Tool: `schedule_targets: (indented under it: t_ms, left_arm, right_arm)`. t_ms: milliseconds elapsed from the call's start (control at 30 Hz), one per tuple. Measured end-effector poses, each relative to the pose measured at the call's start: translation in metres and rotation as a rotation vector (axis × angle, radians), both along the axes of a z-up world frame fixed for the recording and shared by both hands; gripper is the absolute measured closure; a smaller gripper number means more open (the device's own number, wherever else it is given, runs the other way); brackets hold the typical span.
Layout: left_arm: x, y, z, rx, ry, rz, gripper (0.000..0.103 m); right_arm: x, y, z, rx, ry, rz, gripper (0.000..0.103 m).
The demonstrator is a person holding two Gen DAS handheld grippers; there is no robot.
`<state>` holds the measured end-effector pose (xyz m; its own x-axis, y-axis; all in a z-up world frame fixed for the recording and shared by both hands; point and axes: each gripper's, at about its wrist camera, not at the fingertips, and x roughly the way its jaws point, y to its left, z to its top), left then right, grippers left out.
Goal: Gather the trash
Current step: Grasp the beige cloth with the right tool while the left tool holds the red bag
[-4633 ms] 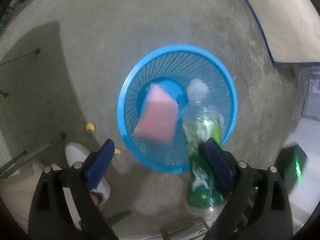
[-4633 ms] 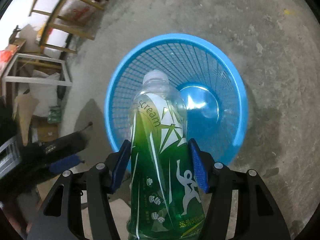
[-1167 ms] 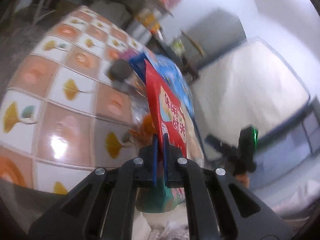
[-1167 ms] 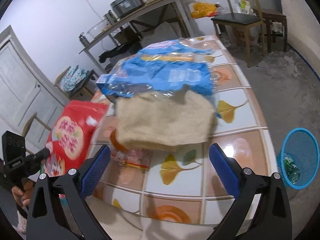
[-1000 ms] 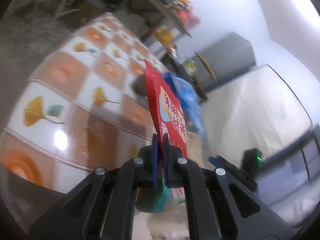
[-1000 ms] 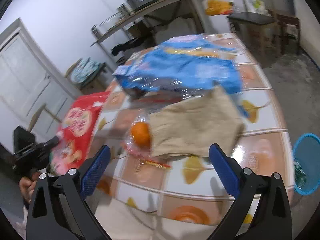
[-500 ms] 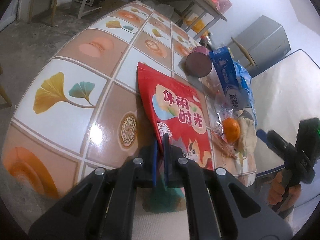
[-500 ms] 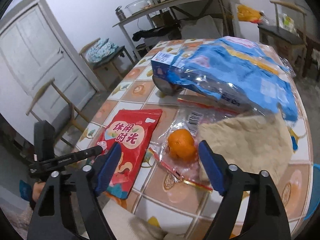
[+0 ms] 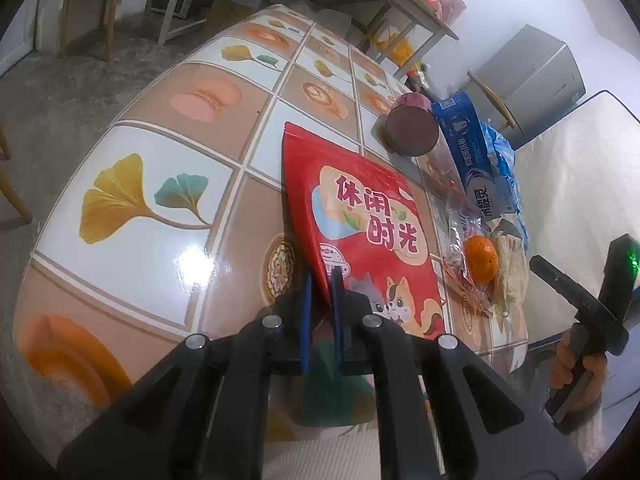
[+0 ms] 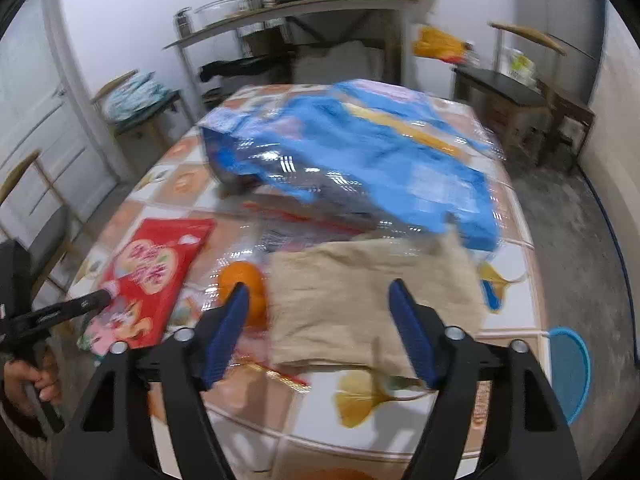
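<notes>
A red snack bag [image 9: 360, 216] lies flat on the tiled table [image 9: 132, 184]. Its near corner sits between the jaws of my left gripper [image 9: 321, 276], which are opening; a thin gap shows beside the bag. My right gripper [image 10: 318, 300] is open and hovers over a beige paper bag [image 10: 360, 292]. An orange [image 10: 240, 276] in clear wrap sits just beyond its left finger. The red snack bag [image 10: 156, 268] and the left gripper's tip [image 10: 100, 298] show at the left of the right wrist view. A blue trash basket [image 10: 570, 364] stands on the floor past the table's right edge.
A large blue plastic package [image 10: 360, 152] covers the far middle of the table. A brown can [image 9: 410, 130] and a blue box [image 9: 468, 152] lie beyond the red bag. Chairs and a shelf table stand around. A hand [image 9: 568, 364] holds the right gripper's handle.
The left gripper has lowered the red bag from upright to flat on the table, and its jaws have parted slightly. The right gripper has narrowed and swung from the orange toward the beige bag.
</notes>
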<state>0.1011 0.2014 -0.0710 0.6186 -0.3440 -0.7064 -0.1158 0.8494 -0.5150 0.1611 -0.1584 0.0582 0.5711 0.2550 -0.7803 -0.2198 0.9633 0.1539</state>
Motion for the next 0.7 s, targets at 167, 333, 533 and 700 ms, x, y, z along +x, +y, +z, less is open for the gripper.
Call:
schedule_targets:
  t_ms: [167, 333, 533, 700]
  left_arm:
    - [0.001, -0.001, 0.000, 0.006, 0.003, -0.006, 0.093]
    - [0.001, -0.002, 0.001, 0.021, 0.006, -0.007, 0.091]
    - [0.003, -0.002, 0.002, 0.030, 0.010, -0.002, 0.088]
    - [0.003, -0.003, 0.002, 0.040, 0.011, 0.002, 0.088]
  right_arm:
    - [0.018, -0.017, -0.022, -0.002, 0.034, -0.029, 0.016]
    - [0.037, -0.023, -0.050, -0.011, 0.085, -0.001, 0.016]
    - [0.047, -0.039, -0.063, 0.083, 0.125, -0.025, 0.023]
    - [0.044, -0.043, -0.063, 0.043, 0.111, -0.046, 0.042]
